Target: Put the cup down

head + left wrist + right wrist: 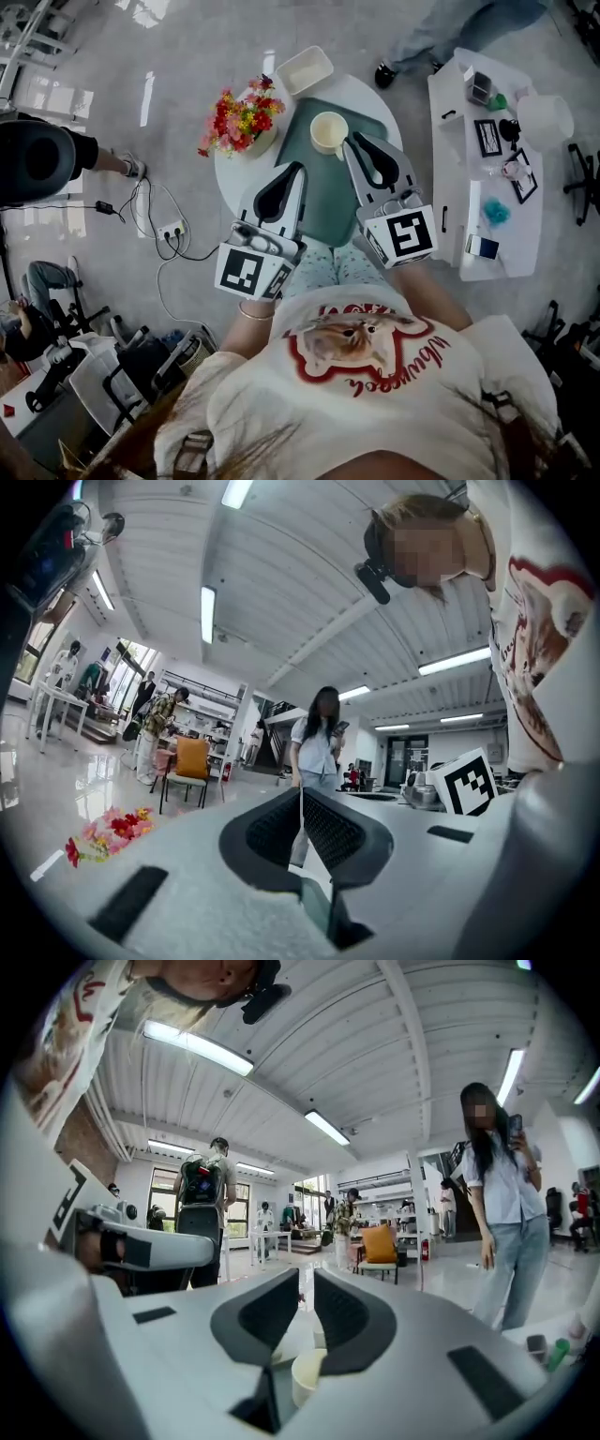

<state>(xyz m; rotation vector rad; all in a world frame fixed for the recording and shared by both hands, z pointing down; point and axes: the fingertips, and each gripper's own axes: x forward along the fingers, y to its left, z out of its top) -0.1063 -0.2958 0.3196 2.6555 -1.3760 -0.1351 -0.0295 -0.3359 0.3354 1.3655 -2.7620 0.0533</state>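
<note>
At the left edge of the round white table [228, 178] we see a bunch of red and yellow flowers [241, 117], which also shows low on the left in the left gripper view [105, 832]. Next comes our left gripper [299, 169], hovering over the near left part of the table with its tips above the edge of the green mat [328, 202]. In its own view [300, 803] the jaws meet at the tips and have nothing between them. Behind the mat, a white rectangular tray [305, 70] overhangs the far rim of the table. The cream cup [328, 131] stands upright on the far part of the mat, free of both grippers. Just to its right is our right gripper [351, 141], its tips close beside the cup's rim. In the right gripper view [307, 1302] the jaws stand a narrow gap apart and grasp nothing, and the cup [305, 1377] sits low beneath them. Further right stands a second white table [450, 197], which carries small items.
</note>
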